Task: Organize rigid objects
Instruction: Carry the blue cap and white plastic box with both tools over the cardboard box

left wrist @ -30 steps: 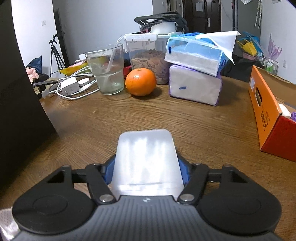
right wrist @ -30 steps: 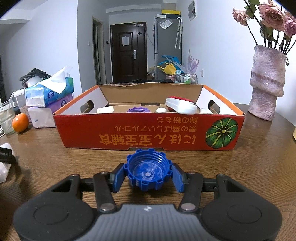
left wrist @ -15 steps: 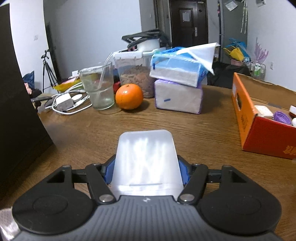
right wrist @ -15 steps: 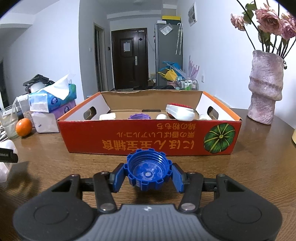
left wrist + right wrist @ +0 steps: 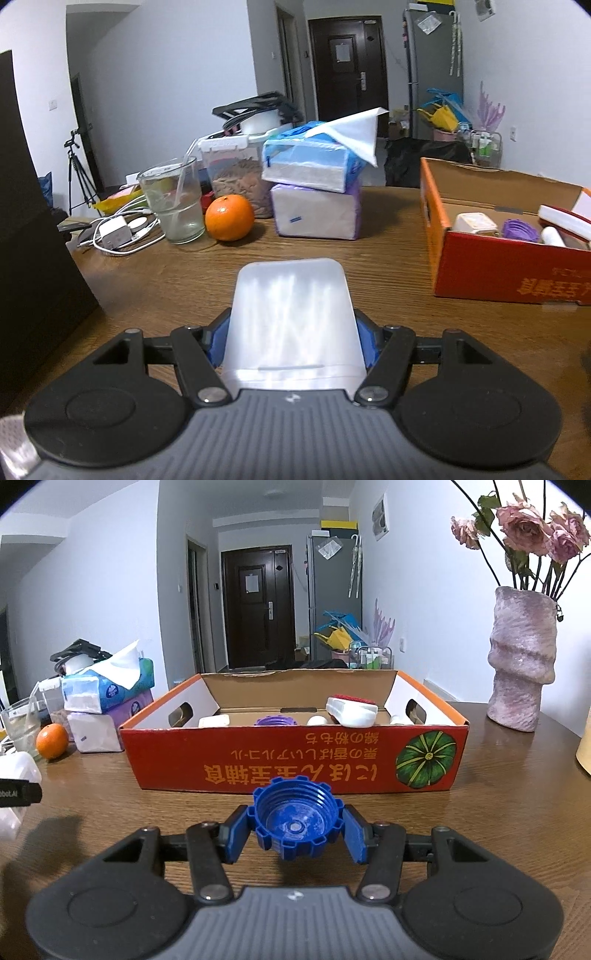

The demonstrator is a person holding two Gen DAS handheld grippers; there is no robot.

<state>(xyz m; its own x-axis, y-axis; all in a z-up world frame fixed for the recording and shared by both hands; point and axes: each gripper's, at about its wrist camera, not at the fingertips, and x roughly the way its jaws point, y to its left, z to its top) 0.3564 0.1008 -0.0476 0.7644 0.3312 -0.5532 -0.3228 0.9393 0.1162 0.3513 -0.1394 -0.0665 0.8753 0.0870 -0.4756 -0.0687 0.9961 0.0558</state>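
My left gripper [image 5: 291, 347] is shut on a translucent white plastic container [image 5: 291, 314], held above the wooden table. The container hides most of its blue pads. My right gripper [image 5: 295, 830] is shut on a blue ridged screw cap [image 5: 295, 818], open side toward the camera, just in front of the orange-red cardboard box [image 5: 295, 760]. The same cardboard box [image 5: 491, 269] lies at the right in the left wrist view. Inside it lie a white block [image 5: 214, 721], a purple cap [image 5: 275, 721] and a white and red item [image 5: 351, 710]. The left gripper [image 5: 14, 794] shows at the far left edge.
Stacked tissue packs [image 5: 314, 192], an orange [image 5: 229, 217], a glass with a straw [image 5: 173, 203], a food jar [image 5: 236, 177] and a charger with cables [image 5: 114, 232] crowd the table's far side. A dark panel [image 5: 29, 258] stands at left. A pink vase of flowers [image 5: 522, 661] stands at right.
The left gripper, still shut on the container, rose and swung right, bringing the cardboard box and its contents further into view. The right gripper kept nearly still with the blue cap.
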